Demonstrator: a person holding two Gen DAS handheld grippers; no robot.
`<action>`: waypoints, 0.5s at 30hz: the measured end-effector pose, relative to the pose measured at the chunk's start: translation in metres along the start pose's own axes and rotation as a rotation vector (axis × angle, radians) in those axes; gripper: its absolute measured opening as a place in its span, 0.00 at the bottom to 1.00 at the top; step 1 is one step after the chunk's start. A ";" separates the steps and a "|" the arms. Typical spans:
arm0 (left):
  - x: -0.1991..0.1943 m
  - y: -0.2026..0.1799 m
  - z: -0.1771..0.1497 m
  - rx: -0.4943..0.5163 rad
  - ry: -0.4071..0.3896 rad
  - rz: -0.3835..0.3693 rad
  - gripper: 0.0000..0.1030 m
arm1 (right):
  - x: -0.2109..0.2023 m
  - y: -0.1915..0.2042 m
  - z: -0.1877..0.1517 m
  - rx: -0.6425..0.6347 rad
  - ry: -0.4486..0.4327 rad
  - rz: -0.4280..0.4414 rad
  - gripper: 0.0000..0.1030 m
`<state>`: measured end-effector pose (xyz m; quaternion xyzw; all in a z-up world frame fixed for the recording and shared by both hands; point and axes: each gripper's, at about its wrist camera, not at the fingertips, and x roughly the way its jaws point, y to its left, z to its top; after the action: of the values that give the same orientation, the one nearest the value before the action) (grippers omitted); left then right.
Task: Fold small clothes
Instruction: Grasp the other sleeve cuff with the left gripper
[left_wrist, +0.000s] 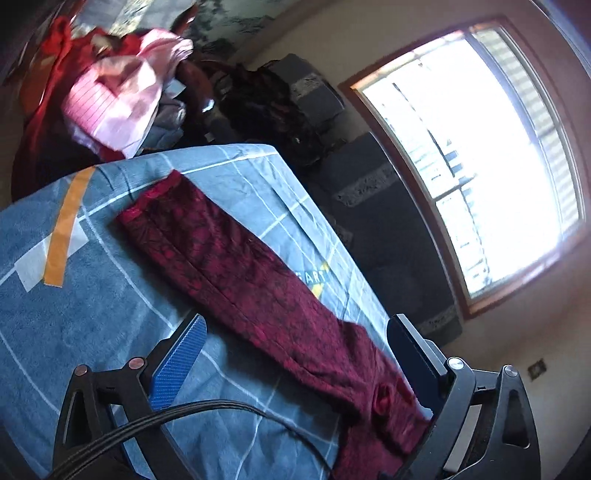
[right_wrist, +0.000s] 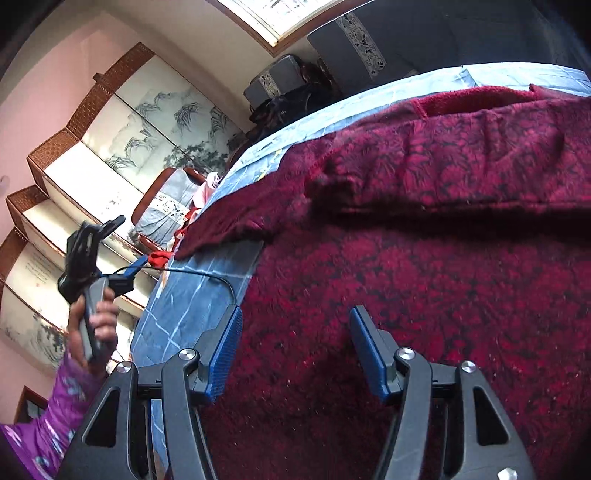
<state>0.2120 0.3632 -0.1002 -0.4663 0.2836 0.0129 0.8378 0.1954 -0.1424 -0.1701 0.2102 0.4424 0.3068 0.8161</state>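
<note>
A long dark red patterned garment (left_wrist: 236, 258) lies stretched out on the blue checked table cover (left_wrist: 92, 295). My left gripper (left_wrist: 297, 326) hangs above its near end, open wide, and the cloth runs between the fingers without touching the pads. In the right wrist view the same garment (right_wrist: 424, 295) fills most of the picture, with a folded layer (right_wrist: 443, 166) across its far part. My right gripper (right_wrist: 295, 319) stands open just above the cloth, with nothing pinched. A person's hand (right_wrist: 99, 325) at the left of that view holds the handle of the other gripper.
A pile of pink and red clothes (left_wrist: 118, 92) sits beyond the table's far end. Dark cushioned seats (left_wrist: 388, 240) stand under a bright window (left_wrist: 480, 158). An orange tape strip (left_wrist: 66, 229) marks the cover. A black cable (right_wrist: 207, 275) crosses the table, and a painted folding screen (right_wrist: 147, 122) stands behind.
</note>
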 end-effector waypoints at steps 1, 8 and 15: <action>0.001 0.013 0.009 -0.048 -0.010 0.003 0.93 | 0.001 -0.002 -0.001 0.005 0.002 0.002 0.57; 0.023 0.047 0.031 -0.122 0.050 0.089 0.88 | 0.002 -0.010 -0.001 0.047 -0.004 0.026 0.57; 0.045 0.063 0.032 -0.157 0.093 0.179 0.88 | 0.001 -0.015 0.000 0.069 -0.006 0.034 0.58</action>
<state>0.2468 0.4133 -0.1583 -0.5035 0.3608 0.0880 0.7801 0.2008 -0.1527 -0.1796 0.2465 0.4467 0.3045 0.8044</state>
